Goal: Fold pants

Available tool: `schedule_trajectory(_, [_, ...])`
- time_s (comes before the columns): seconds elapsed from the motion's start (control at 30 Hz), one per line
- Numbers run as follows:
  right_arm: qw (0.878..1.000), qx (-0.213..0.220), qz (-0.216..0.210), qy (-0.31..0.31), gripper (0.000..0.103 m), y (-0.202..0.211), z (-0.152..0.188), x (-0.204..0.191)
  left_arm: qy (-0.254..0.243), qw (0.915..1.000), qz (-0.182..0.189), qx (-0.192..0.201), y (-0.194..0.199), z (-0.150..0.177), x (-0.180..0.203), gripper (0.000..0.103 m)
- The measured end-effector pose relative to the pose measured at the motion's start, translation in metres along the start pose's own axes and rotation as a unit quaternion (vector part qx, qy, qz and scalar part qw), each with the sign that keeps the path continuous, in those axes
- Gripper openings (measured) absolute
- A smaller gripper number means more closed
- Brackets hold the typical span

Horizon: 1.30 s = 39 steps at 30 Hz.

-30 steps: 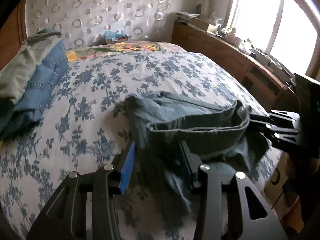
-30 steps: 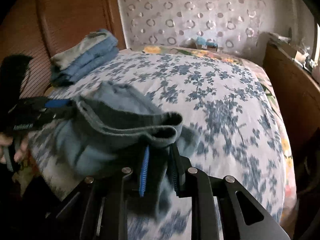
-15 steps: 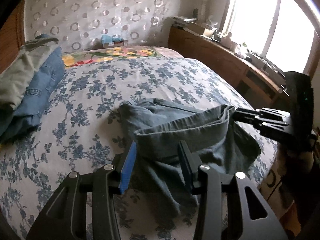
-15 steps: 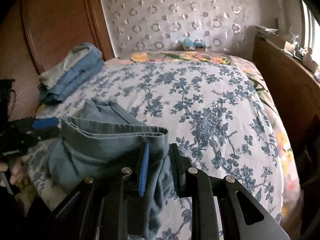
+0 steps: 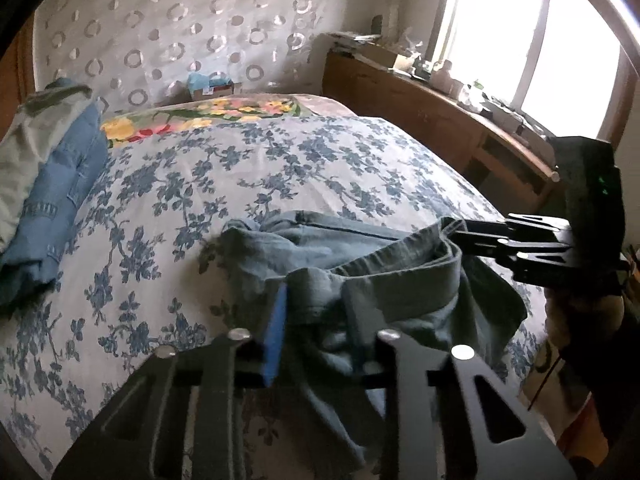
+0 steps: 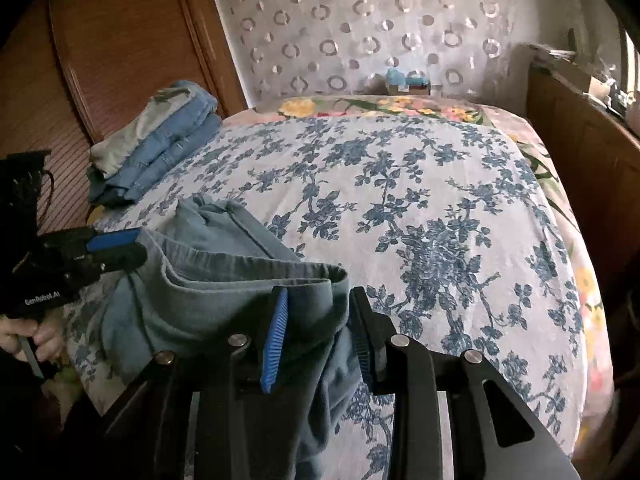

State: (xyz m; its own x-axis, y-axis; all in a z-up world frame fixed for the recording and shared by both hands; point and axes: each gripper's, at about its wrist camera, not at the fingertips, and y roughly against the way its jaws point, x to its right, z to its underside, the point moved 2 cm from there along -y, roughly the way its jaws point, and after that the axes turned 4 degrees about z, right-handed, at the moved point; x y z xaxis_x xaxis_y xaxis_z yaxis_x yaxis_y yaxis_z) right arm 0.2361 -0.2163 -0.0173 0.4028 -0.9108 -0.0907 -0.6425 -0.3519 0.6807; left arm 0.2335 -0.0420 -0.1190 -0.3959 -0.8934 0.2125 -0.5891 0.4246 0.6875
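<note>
The bed (image 6: 440, 200), under a white cover printed with blue flowers, filled most of the room, with a brighter floral sheet (image 5: 200, 114) showing at its far end against the circle-patterned wall (image 5: 180, 20). A wooden unit (image 5: 440, 120) ran along the window side, cluttered on top. A stack of folded clothes (image 6: 160, 140), blue denim with something pale green on it, sat at the bed's left edge by the wooden headboard (image 6: 120, 40).

The pants (image 6: 224, 292), grey-blue, lay at the near edge of the bed, partly draping over the side. Their waistband was stretched out between the two grippers, and the legs were bunched on the cover behind it.

The left gripper (image 5: 316, 320) had its jaws partly closed on one end of the waistband, cloth filling the gap between them. The right gripper (image 6: 316, 328) gripped the other end the same way, its jaws pressed in on the bunched fabric. Each gripper showed in the other's camera, holding the band's far corner.
</note>
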Motion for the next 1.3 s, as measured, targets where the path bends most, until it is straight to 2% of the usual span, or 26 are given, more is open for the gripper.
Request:
schedule_trajectory(0.1, [1.000,-0.005,-0.002,0.008,0.033,-0.005,-0.003,0.000,-0.010,0.9999,0.007,0.003,0.003,0.000,0.006,0.012])
schedule_trajectory(0.3, [0.999,-0.006,-0.009,0.030,0.033,-0.013,-0.006,-0.002,-0.019,0.9997,-0.014,-0.007,-0.002,0.001,0.008,0.012])
schedule_trajectory(0.53, [0.999,-0.008,-0.014,0.041,0.033,-0.019,-0.006,-0.007,-0.014,0.9998,-0.013,-0.008,-0.004,0.003,0.004,0.012])
schedule_trajectory(0.57, [0.999,-0.005,-0.015,0.043,0.031,-0.018,-0.006,-0.007,-0.017,0.9998,-0.012,-0.005,-0.003,0.003,0.004,0.012])
schedule_trajectory(0.63, [0.999,0.001,-0.026,0.046,0.015,-0.015,-0.003,-0.009,-0.019,0.9998,-0.010,0.006,0.003,0.003,0.007,0.009])
schedule_trajectory(0.8, [0.996,0.063,-0.028,0.049,0.013,0.021,0.005,-0.014,-0.016,0.9976,-0.003,0.067,0.036,-0.008,0.014,0.009])
schedule_trajectory(0.93, [0.994,0.101,-0.005,0.044,0.013,0.042,0.000,-0.015,-0.023,0.9961,-0.012,0.084,0.041,-0.025,0.018,0.009])
schedule_trajectory(1.07, [0.996,0.074,0.033,0.025,0.013,0.028,-0.005,-0.011,-0.014,0.9977,-0.025,0.062,0.022,-0.033,0.008,0.009])
schedule_trajectory(1.23, [0.999,0.022,0.033,-0.009,0.013,0.000,-0.003,-0.003,-0.013,0.9990,-0.038,0.018,-0.002,-0.022,0.001,0.009])
schedule_trajectory(1.3, [0.999,0.014,0.035,-0.012,0.015,-0.004,-0.003,-0.003,-0.016,0.9992,-0.036,0.010,-0.004,-0.019,0.002,0.014])
